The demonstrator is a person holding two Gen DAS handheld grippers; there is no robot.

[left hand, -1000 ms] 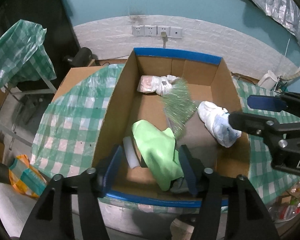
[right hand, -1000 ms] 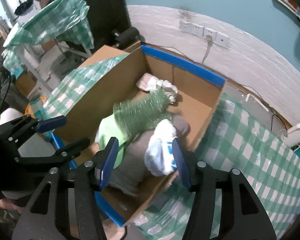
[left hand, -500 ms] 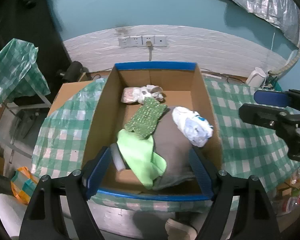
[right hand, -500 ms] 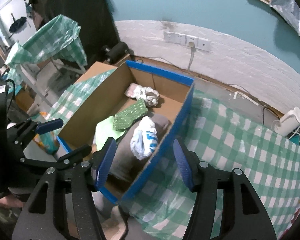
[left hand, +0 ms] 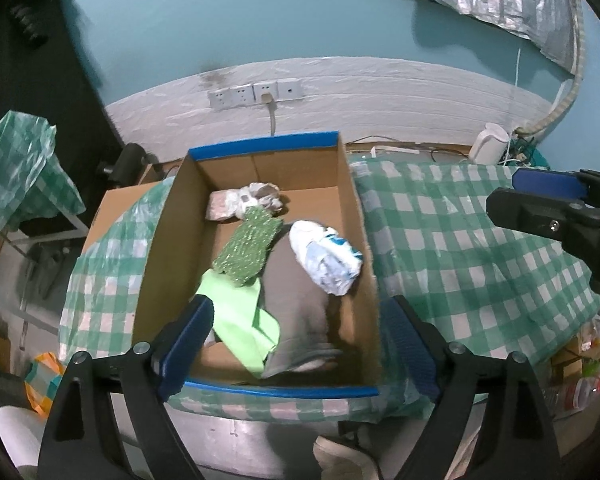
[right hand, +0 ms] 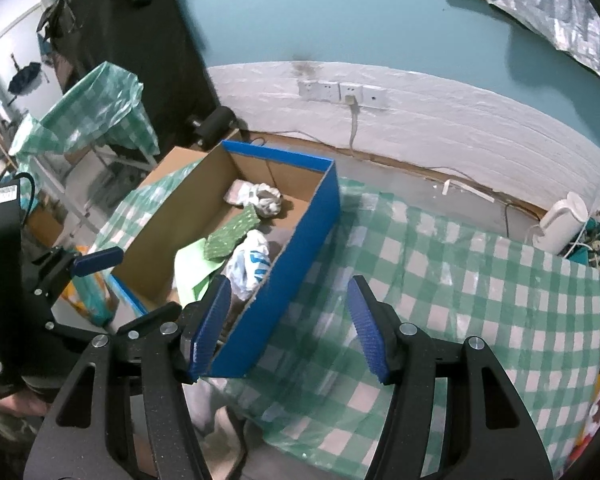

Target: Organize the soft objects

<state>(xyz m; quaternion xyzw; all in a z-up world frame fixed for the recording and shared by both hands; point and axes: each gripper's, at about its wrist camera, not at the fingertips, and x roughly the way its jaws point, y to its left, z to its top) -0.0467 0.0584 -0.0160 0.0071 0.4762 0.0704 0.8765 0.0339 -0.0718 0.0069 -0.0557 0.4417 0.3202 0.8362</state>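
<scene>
Both grippers are held above the table and angled steeply downward toward it. The left gripper (left hand: 298, 344) is positioned over the near end of the cardboard box (left hand: 162, 256); its jaws are opening and already stand wide, with nothing pressed between the blue pads. In the left wrist view the pads frame the near part of the box without touching the contents. The right gripper (right hand: 290, 330) is positioned over the box's blue-taped right wall (right hand: 296, 256) and the adjoining checked tablecloth (right hand: 460, 280); its jaws stand partly apart and hold nothing, the left pad over the box corner and the right pad over the cloth. The soft objects all lie inside the box: a light green cloth (left hand: 240, 320) at the near left, a grey cloth (left hand: 296, 292) beside it at the near right, a dark green speckled cloth (left hand: 249, 245) resting across both toward the middle, a white and blue plastic bag (left hand: 326, 258) against the right wall on the grey cloth, and a crumpled pale bundle (left hand: 244, 202) at the far end. The box stands on the left part of the table.
</scene>
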